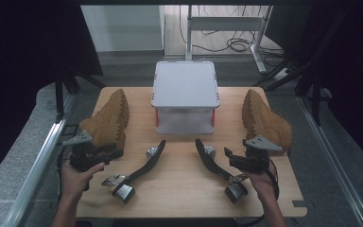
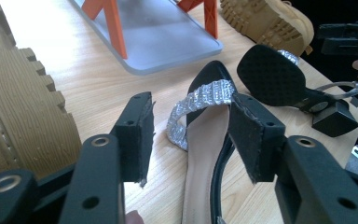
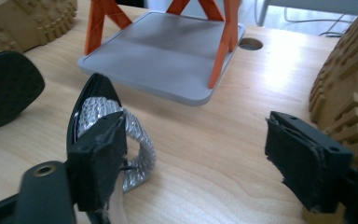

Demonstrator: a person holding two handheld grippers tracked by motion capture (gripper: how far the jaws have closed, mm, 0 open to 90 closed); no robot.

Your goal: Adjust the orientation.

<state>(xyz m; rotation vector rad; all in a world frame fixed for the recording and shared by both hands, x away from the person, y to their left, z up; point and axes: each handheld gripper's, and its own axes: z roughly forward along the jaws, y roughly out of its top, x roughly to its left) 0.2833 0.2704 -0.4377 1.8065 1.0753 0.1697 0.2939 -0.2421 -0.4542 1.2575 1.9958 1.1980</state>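
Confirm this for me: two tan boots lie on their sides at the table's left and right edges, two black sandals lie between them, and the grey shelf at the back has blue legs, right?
Not quite. The shelf has orange legs, not blue, as the left gripper view shows plainly. The rest holds: a tan boot lies on its side at the left, another at the right, and two black sandals lie between them.

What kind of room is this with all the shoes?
Probably a lab or test workshop, not a shoe shop. The wooden table sits between dark curtains and metal rails, and cables lie on the floor beyond.
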